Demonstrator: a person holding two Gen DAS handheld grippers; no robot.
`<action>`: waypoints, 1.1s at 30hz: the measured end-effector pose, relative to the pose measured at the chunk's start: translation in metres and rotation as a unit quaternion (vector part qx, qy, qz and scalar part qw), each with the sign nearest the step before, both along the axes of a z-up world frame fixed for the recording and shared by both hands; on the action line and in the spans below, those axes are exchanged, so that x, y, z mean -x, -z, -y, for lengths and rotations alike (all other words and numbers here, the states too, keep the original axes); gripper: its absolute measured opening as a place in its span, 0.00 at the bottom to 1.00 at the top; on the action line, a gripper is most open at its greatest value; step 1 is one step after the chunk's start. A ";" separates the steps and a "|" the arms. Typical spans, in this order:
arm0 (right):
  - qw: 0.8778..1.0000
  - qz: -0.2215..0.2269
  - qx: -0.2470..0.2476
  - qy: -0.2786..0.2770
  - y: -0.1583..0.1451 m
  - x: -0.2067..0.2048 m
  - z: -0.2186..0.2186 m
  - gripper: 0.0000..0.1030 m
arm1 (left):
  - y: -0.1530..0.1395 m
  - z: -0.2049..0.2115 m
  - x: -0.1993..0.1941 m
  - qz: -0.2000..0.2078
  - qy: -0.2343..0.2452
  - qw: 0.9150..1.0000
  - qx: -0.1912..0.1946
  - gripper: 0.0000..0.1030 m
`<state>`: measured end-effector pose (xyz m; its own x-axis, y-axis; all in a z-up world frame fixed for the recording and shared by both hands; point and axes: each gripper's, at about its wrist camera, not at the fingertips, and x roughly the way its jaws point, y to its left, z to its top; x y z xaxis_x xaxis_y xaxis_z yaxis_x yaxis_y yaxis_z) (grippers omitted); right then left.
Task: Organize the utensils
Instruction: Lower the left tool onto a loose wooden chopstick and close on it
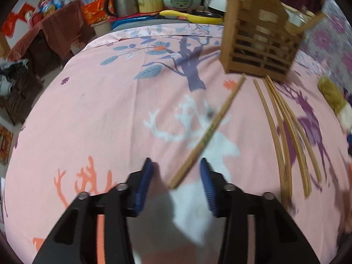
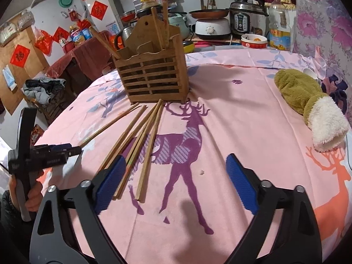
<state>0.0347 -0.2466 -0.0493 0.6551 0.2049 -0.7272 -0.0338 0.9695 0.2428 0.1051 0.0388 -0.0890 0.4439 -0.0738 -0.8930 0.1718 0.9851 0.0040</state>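
Step in hand: collecting one loose chopstick for the wooden holder.

The left gripper (image 1: 177, 183) has its jaws partly closed around the near end of a single chopstick (image 1: 211, 129); the pads do not appear to press on it, though motion blur leaves this uncertain. The chopstick lies diagonally on the pink tablecloth (image 1: 99, 110), its far tip pointing toward the holder (image 1: 259, 44). The right gripper (image 2: 176, 182) stands wide open and empty, its left pad just beside the near ends of the remaining chopsticks (image 2: 140, 136), which fan out from the foot of the holder (image 2: 151, 77). Next move, as judged: close fully on the stick, lift it, tilt it upright, and lower it into a holder compartment.
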 end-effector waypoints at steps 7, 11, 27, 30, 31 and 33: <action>0.999 -0.019 0.007 -0.044 0.008 -0.001 -0.023 0.58 | -0.001 0.030 0.011 -0.009 0.052 0.998 0.037 0.09; 0.998 -0.023 0.018 -0.062 0.011 0.003 -0.035 0.58 | 0.001 0.038 0.011 0.003 0.050 0.998 0.025 0.10; 0.988 -0.059 0.092 -0.111 0.035 0.016 -0.066 0.09 | 0.002 0.030 0.010 -0.007 0.044 0.999 0.029 0.51; 0.989 -0.060 0.101 -0.091 0.035 0.014 -0.058 0.07 | 0.001 0.026 0.015 -0.005 0.044 0.999 0.023 0.51; 0.990 -0.063 0.098 -0.081 0.035 0.013 -0.053 0.07 | 0.001 0.024 0.016 -0.004 0.044 0.999 0.022 0.51; 0.991 -0.071 0.085 -0.073 0.036 0.011 -0.044 0.07 | 0.000 0.020 0.019 -0.006 0.043 0.999 0.028 0.51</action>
<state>0.0241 -0.2027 -0.0854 0.5170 0.1557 -0.8417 -0.1535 0.9842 0.0878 0.0857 0.0185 -0.0891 0.4234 -0.1605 -0.8916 0.2551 0.9655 -0.0526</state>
